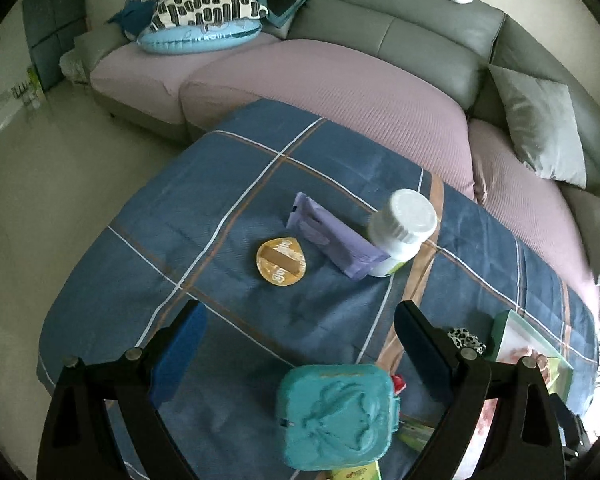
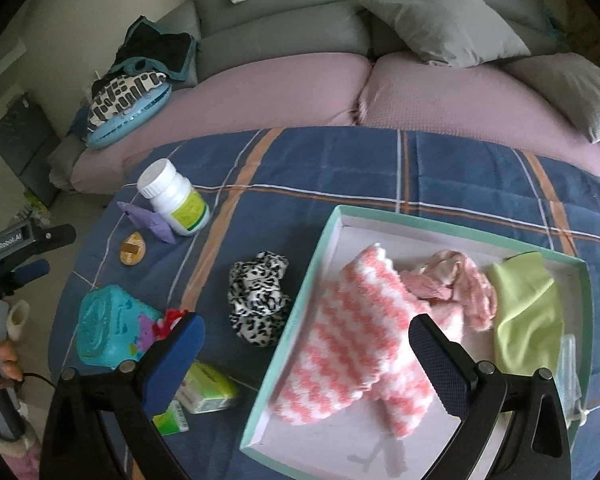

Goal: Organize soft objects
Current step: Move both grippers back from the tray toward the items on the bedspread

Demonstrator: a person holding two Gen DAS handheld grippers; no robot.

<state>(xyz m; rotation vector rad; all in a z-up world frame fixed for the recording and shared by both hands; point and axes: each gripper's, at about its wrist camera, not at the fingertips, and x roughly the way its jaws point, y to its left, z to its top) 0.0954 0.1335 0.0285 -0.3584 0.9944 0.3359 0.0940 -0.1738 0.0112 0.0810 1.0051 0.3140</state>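
Observation:
A teal-rimmed white tray point(image 2: 324, 248) on the blue plaid cloth holds a pink-and-white striped cloth point(image 2: 352, 336), a pink scrunched cloth point(image 2: 456, 280) and a lime green cloth point(image 2: 528, 316). A leopard-print soft piece point(image 2: 260, 300) lies on the cloth just left of the tray; it also shows in the left wrist view point(image 1: 466, 338). My right gripper point(image 2: 304, 352) is open and empty above the tray's near left side. My left gripper point(image 1: 300, 332) is open and empty above the table's middle, over a teal case point(image 1: 336, 416).
A white pill bottle point(image 1: 400, 232), a purple packet point(image 1: 332, 236) and a round orange item point(image 1: 281, 261) lie on the plaid cloth point(image 1: 220, 184). Green boxes point(image 2: 204, 392) and a small red item point(image 2: 172, 320) sit by the teal case point(image 2: 108, 328). A sofa with cushions stands behind.

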